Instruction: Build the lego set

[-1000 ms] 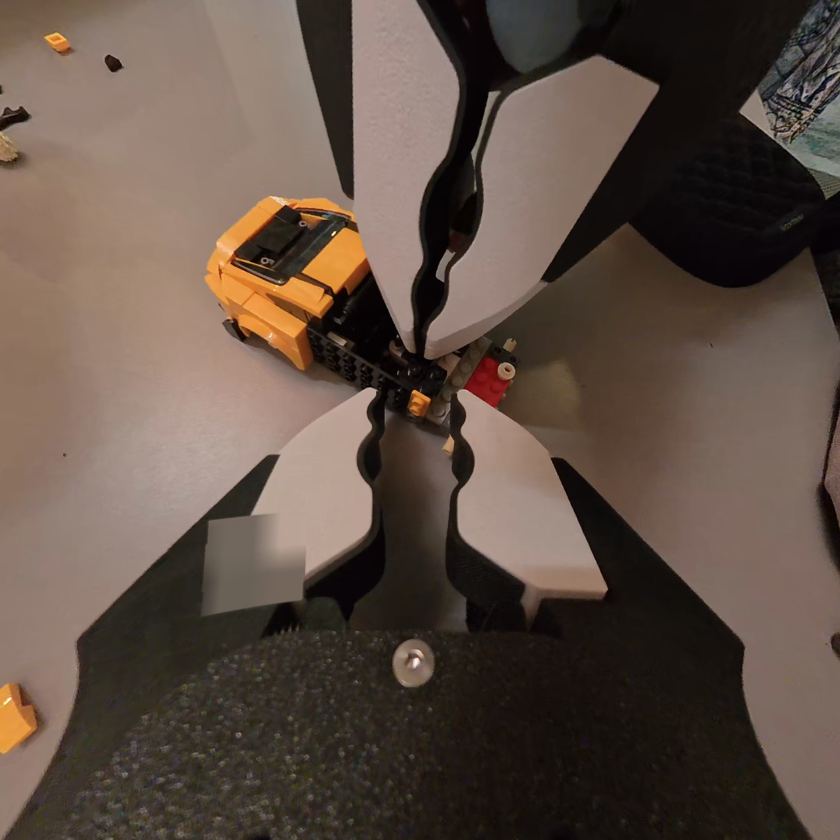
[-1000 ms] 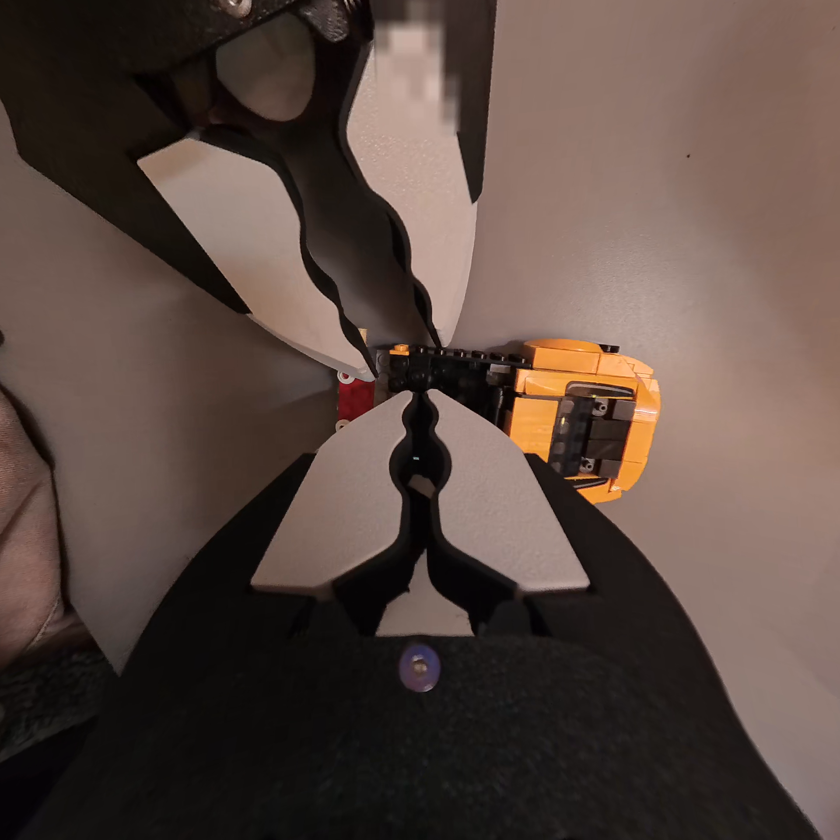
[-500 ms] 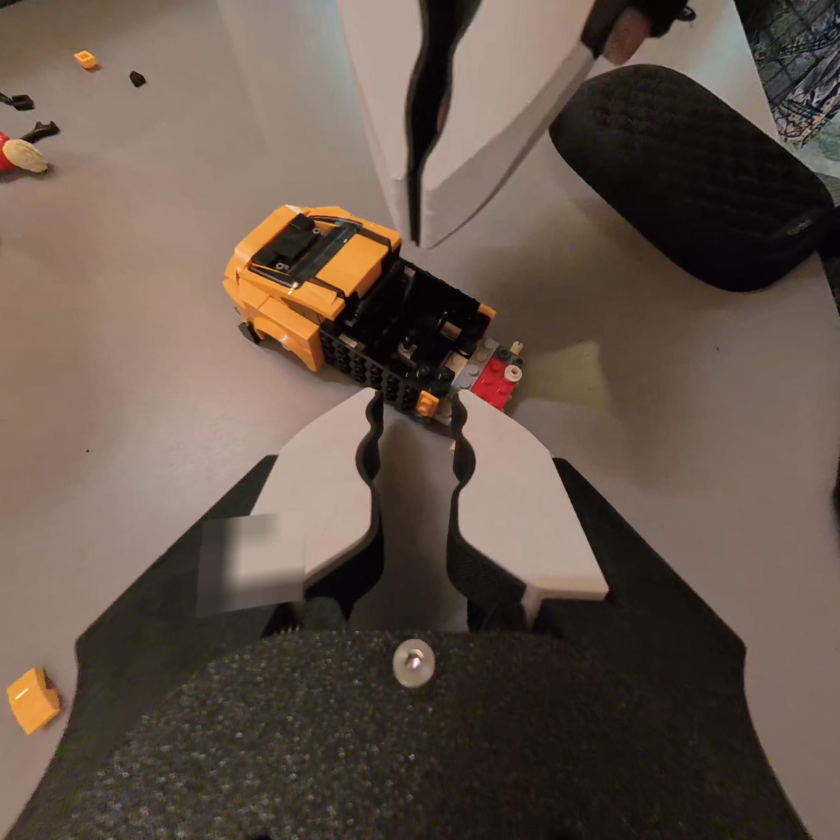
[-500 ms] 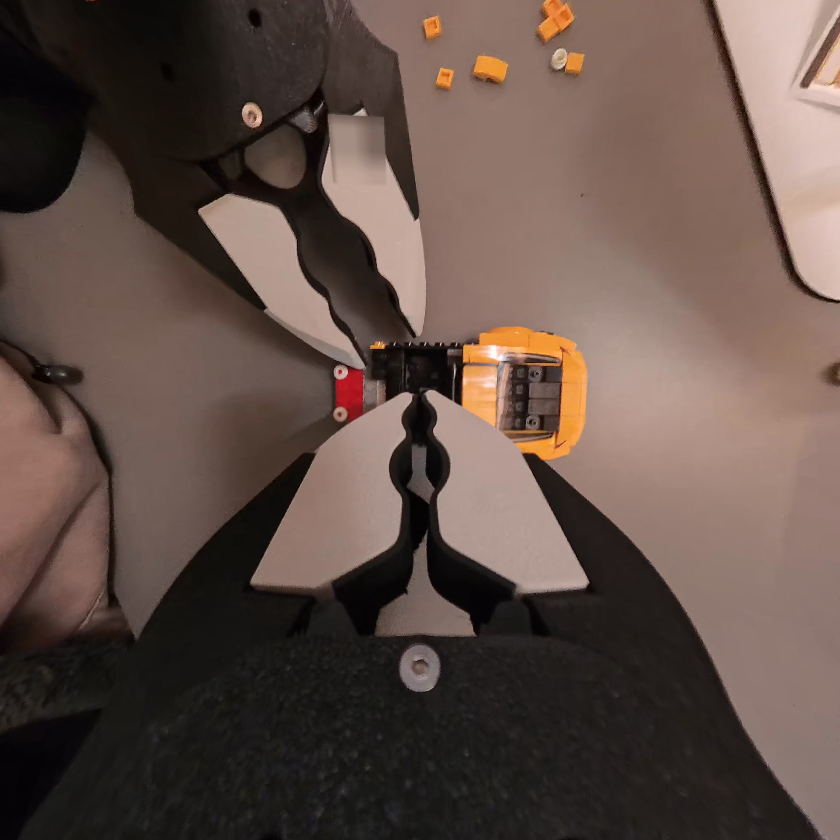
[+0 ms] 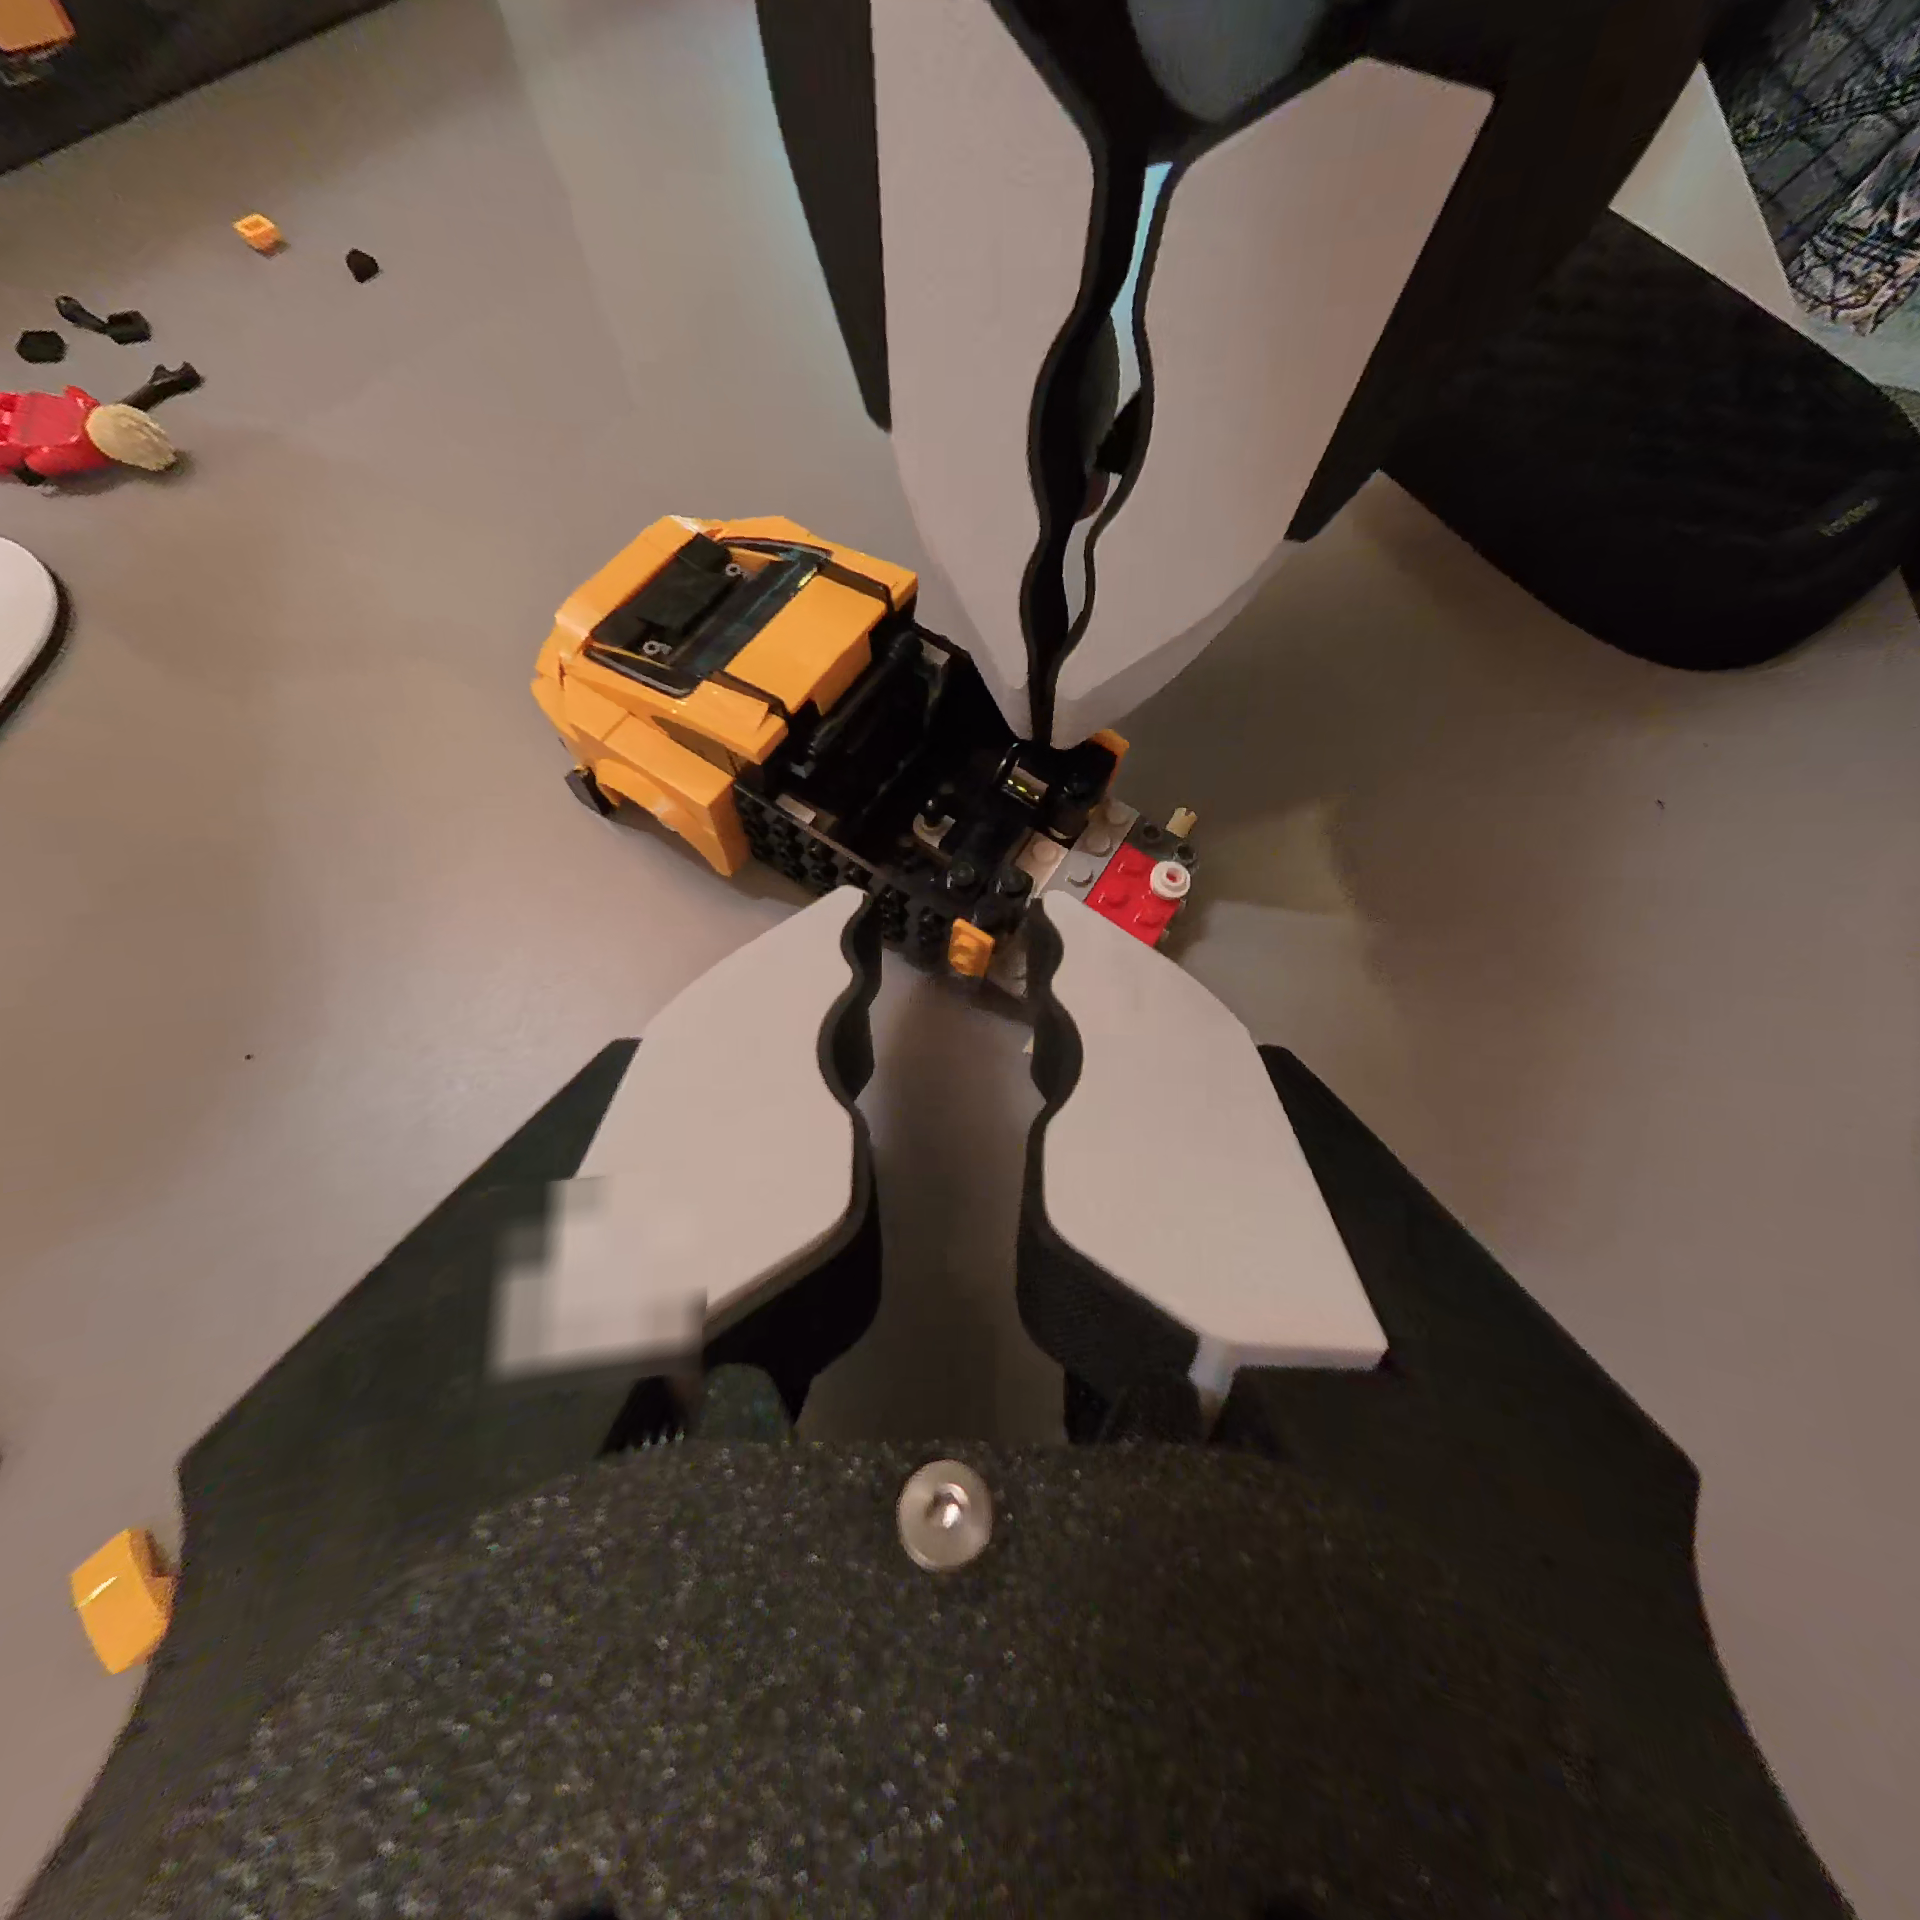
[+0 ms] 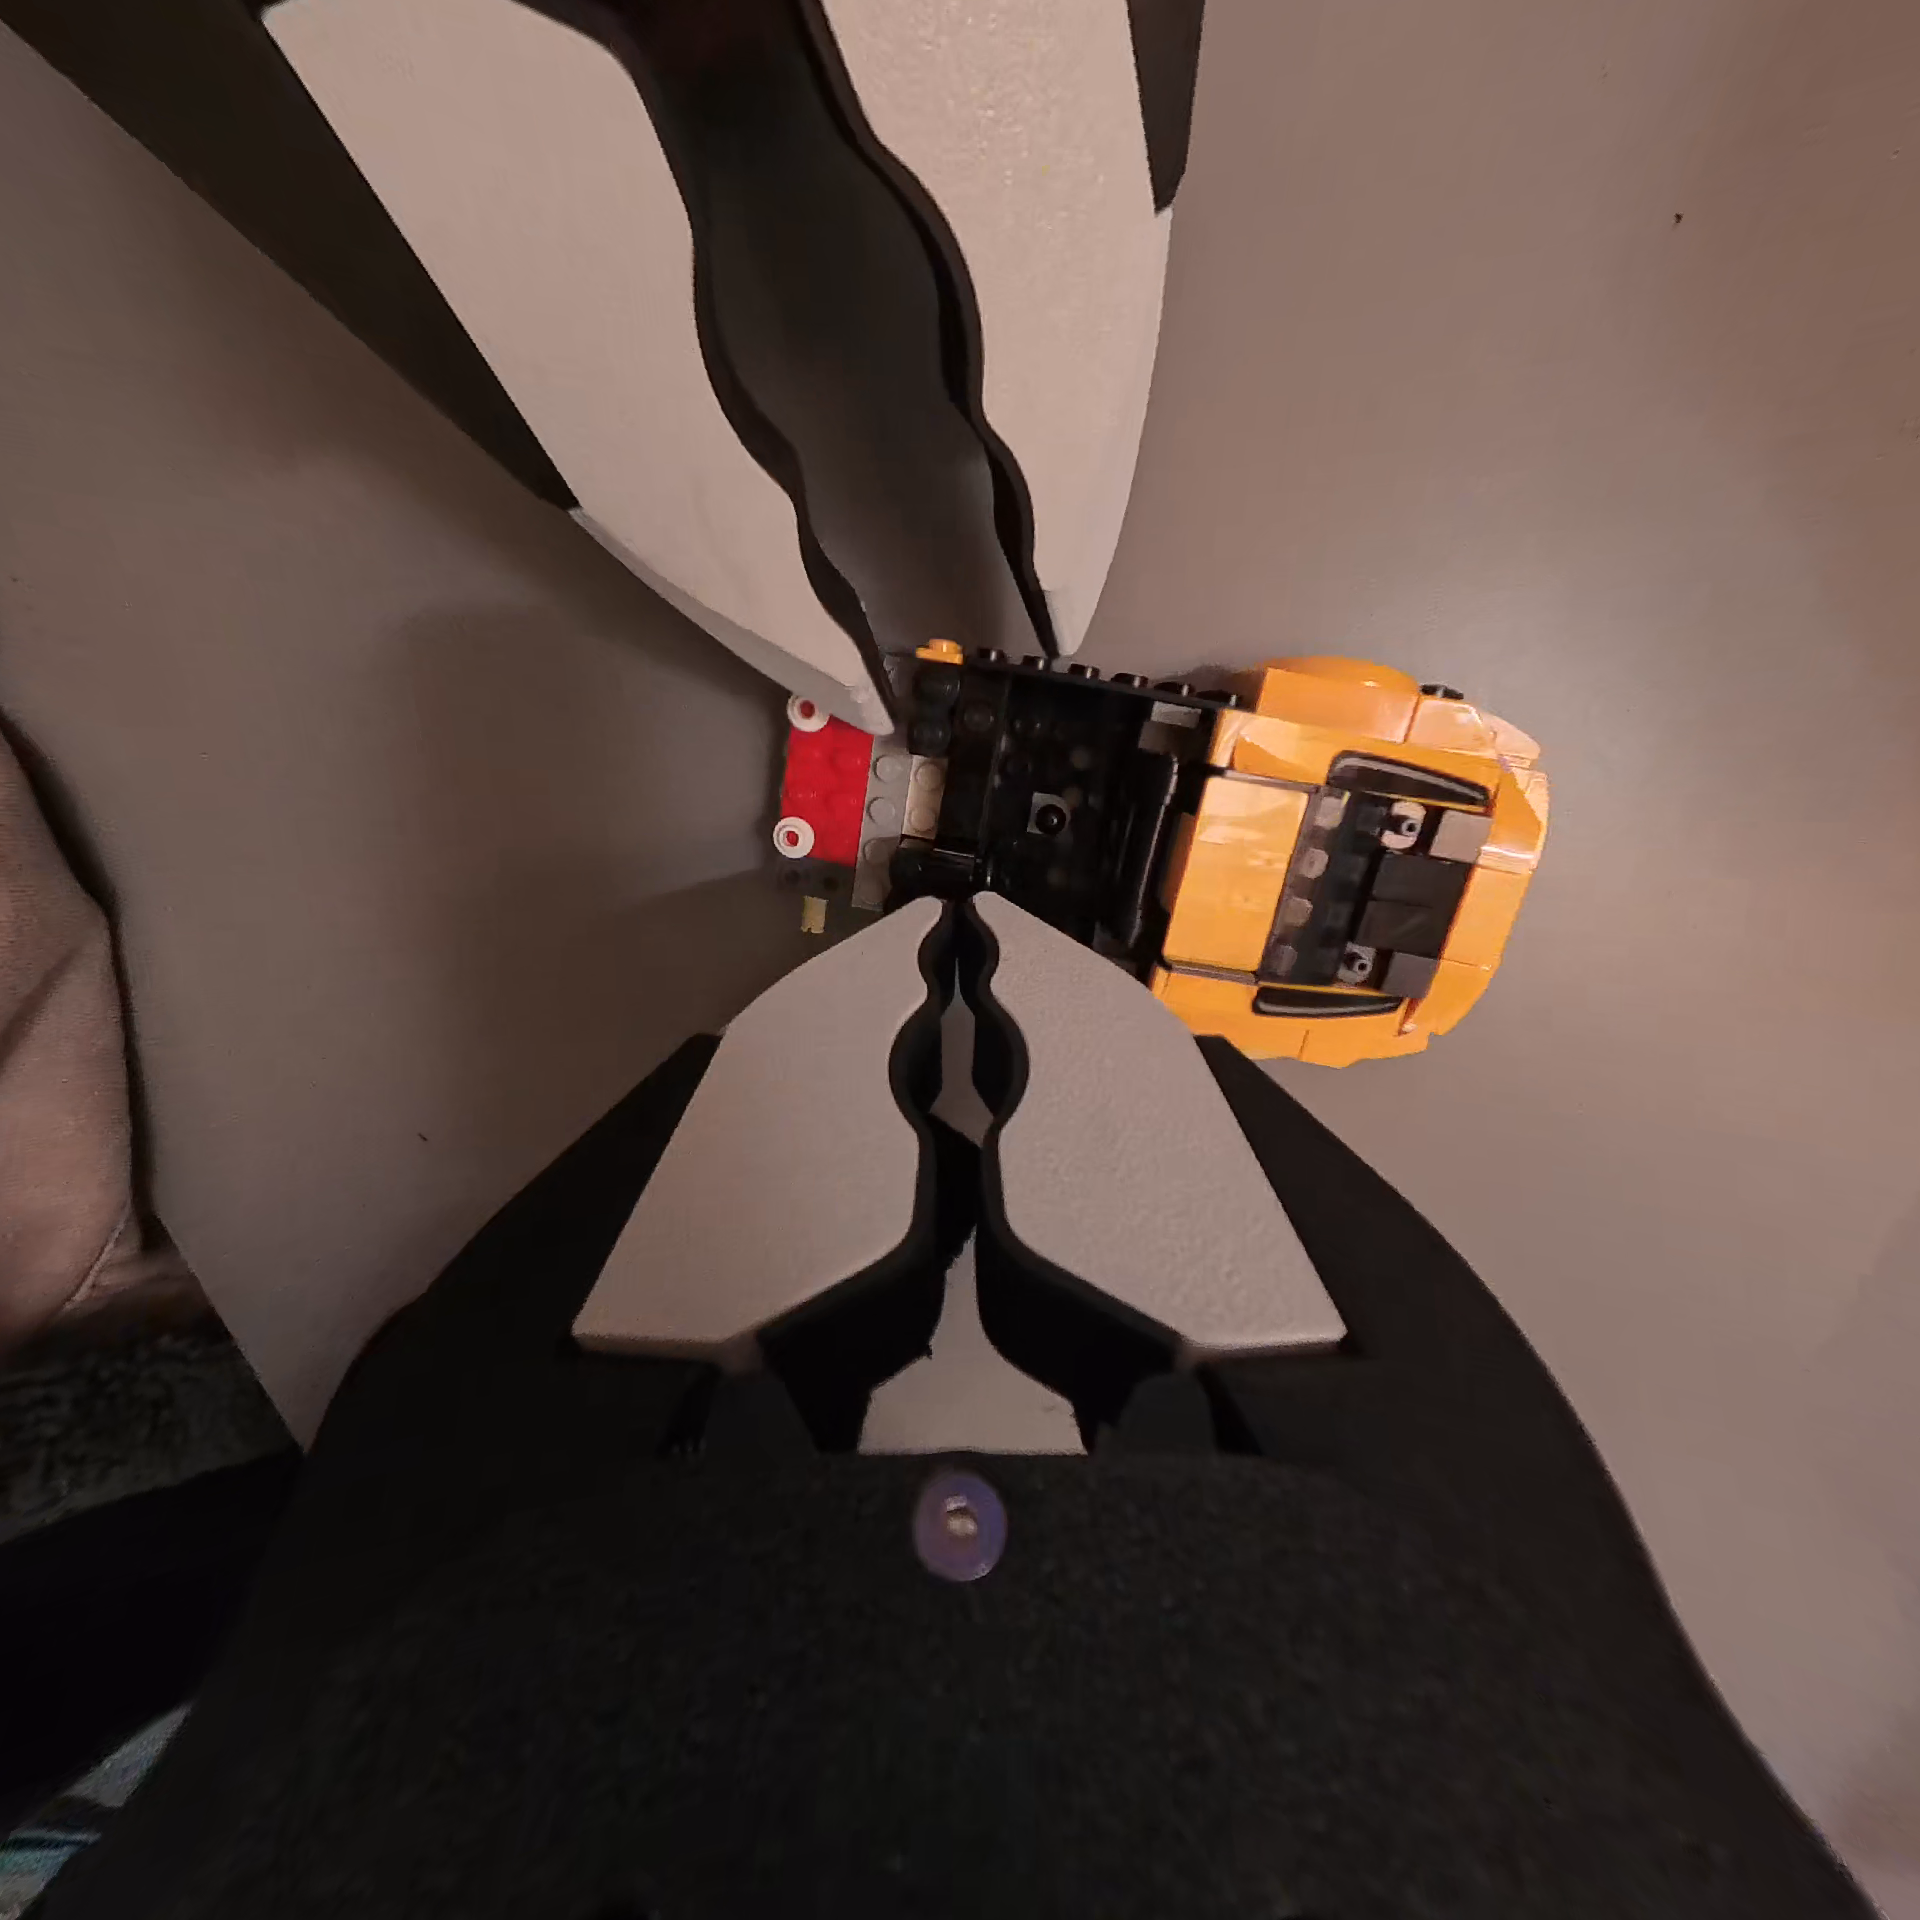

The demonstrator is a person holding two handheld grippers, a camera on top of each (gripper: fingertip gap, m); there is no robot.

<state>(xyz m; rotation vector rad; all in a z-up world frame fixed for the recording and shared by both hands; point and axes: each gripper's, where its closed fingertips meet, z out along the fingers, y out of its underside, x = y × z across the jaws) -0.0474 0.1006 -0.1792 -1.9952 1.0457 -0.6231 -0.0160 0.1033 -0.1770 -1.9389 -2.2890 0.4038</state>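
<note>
1. The left gripper (image 5: 951, 914) stands partly open, its two fingers set on either side of the rear end of a brick-built toy car (image 5: 821, 748); whether the pads press on the black side wall cannot be told.
2. The right gripper (image 6: 961, 902) has its jaws closed together, the tips touching a small glossy black piece (image 6: 940, 868) on the far edge of the car's open rear section; whether it pinches that piece is unclear.
3. The toy car sits on a grey table (image 5: 312, 935), between the two grippers. Its front half is orange with a dark windscreen and black roof pieces; the rear half is an open black studded frame with the top off.
4. At the very back are light grey plates, a red plate (image 5: 1132, 888) with a small white round stud on it, and a tan peg sticking out.
5. A small orange clip (image 5: 968, 945) sits on the near side wall.
6. Farther off lie loose pieces: an orange brick (image 5: 120, 1595) near the left gripper's body, a red minifigure (image 5: 73, 436), black bits and a tiny orange piece (image 5: 258, 231).
7. A black padded case (image 5: 1662, 468) rests at the table's far right.
</note>
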